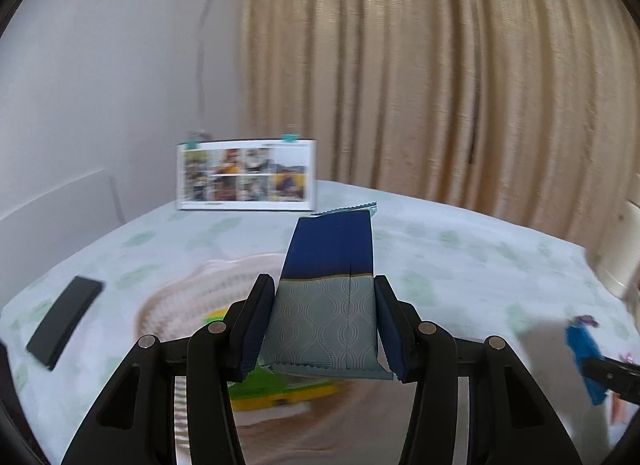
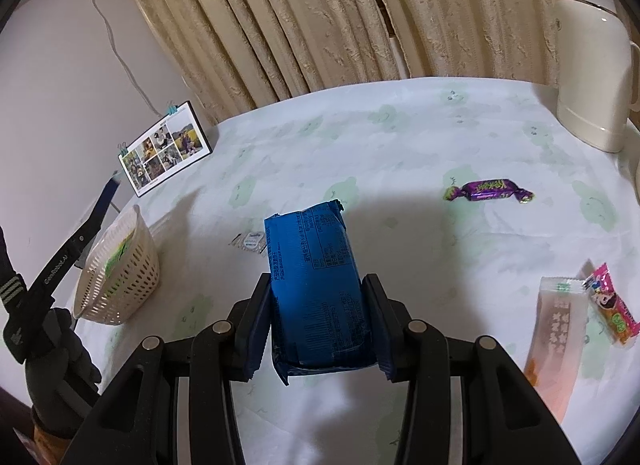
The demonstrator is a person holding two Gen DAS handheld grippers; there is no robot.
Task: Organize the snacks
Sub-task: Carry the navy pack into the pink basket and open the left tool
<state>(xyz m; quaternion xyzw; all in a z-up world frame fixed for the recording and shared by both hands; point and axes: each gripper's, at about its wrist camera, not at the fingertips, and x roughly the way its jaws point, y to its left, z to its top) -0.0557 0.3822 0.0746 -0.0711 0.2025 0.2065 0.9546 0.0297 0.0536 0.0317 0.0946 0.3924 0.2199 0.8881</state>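
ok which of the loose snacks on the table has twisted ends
The purple candy, lying alone in mid-table toward the kettle. Its wrapper is twisted at both ends; the pink packet and pale stick pack are flat and sealed.

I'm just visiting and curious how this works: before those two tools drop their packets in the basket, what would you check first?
1. Left tool holding the navy and grey packet firmly: ok, clamped from both sides.
2. Right tool holding the blue packet: ok, clamped from both sides.
3. Left packet over the basket: ok, basket lies directly below.
4. Room left in the basket: ok, only a green and yellow packet shows inside.
5. Right packet near the basket: not ok, basket sits off to its left.
6. Snacks remaining: not ok, purple candy and others lie loose.
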